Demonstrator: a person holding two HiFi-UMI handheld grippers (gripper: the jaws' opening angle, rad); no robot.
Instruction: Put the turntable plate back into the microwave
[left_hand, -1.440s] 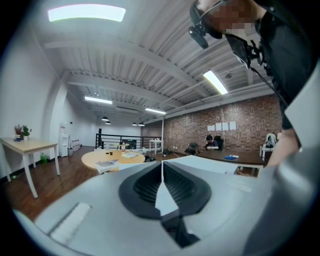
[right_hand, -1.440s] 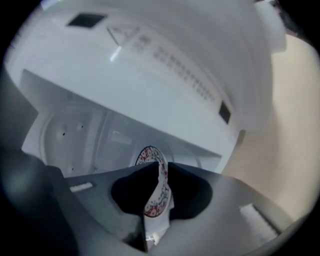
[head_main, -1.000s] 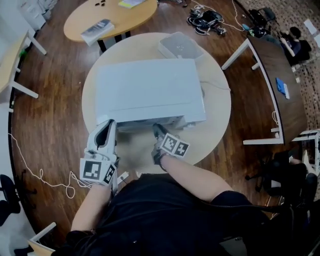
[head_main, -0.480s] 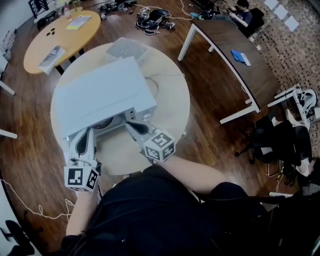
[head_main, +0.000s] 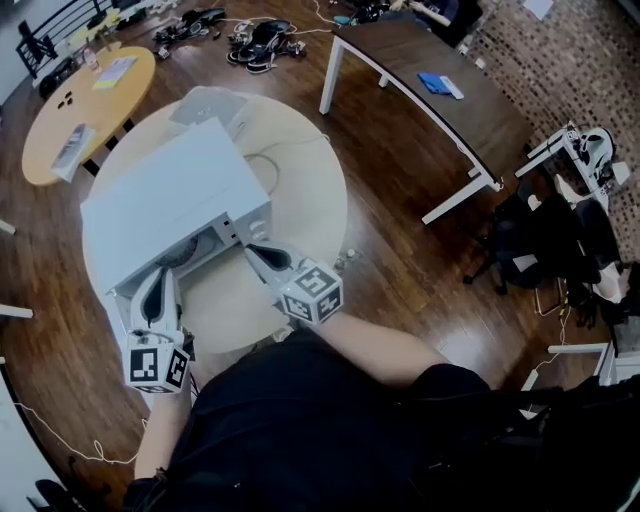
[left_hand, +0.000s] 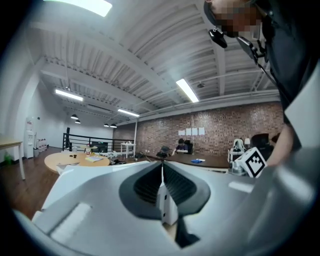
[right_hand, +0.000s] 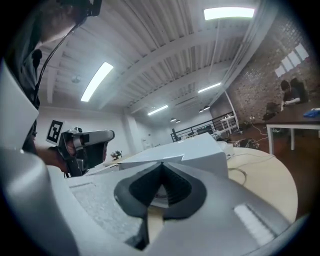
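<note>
Open toward a person at a round table (head_main: 312, 200), a white microwave (head_main: 165, 195) holds its turntable plate (head_main: 186, 251) inside the cavity. Only the front part of the plate shows under the roof. The right claw (head_main: 252, 252) hangs just outside the opening, its jaws pressed together on nothing. In the right gripper view a pale curve of the plate appears beyond them. The left claw (head_main: 157, 273) sits at the front left of the microwave, with its jaws drawn tight on a white edge (left_hand: 167, 202) marked with small dark dots. Which part that edge belongs to cannot be told. Behind the microwave, on the same table, rests a clear lidded box (head_main: 205, 103). Its contents cannot be made out.
</note>
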